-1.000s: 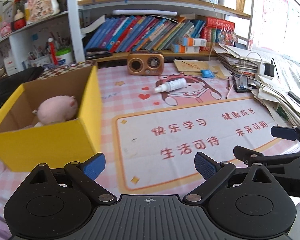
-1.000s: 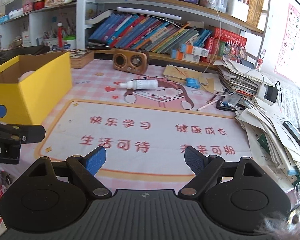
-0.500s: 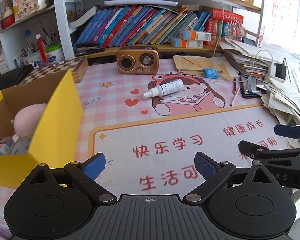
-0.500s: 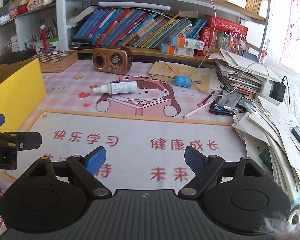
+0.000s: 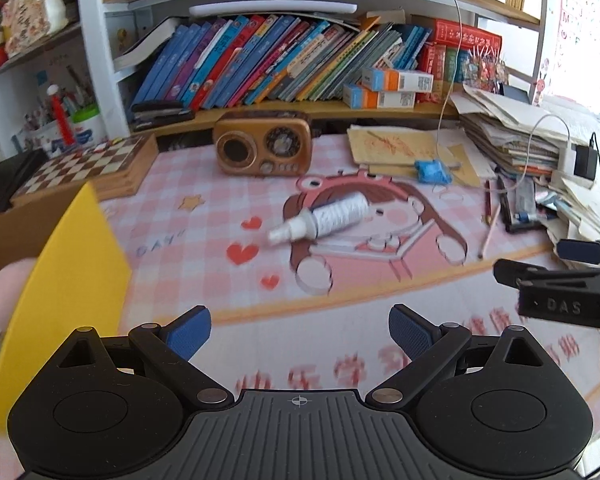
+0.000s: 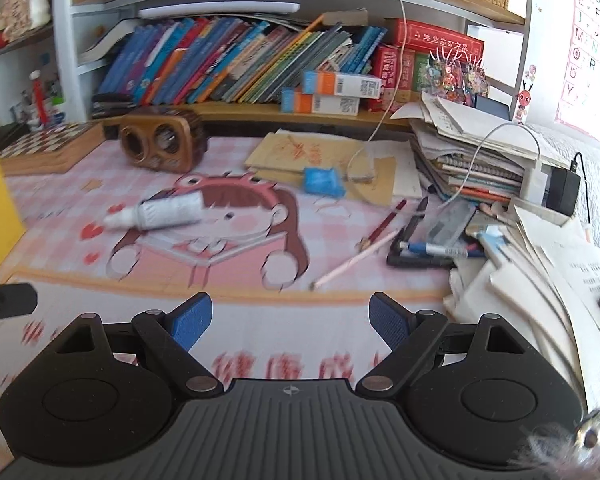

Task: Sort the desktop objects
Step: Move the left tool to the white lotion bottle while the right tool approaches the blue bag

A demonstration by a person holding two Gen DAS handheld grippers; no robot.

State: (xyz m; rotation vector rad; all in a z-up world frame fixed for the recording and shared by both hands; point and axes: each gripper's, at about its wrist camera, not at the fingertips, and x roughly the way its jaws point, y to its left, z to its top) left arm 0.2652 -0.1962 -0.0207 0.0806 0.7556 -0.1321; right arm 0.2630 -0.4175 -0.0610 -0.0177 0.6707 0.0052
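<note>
Both grippers have pushed forward across the mat [image 5: 220,248] since a second ago, so the bottle [image 5: 328,218] now sits much nearer; likely the next pick. It lies on its side mid-mat, untouched. Box [image 5: 72,280] with pink plush [image 5: 4,292] has slid off to the left. Left gripper [image 5: 299,330] and right gripper [image 6: 290,320] both tilt downward, jaws spread wide, nothing between them.
</note>
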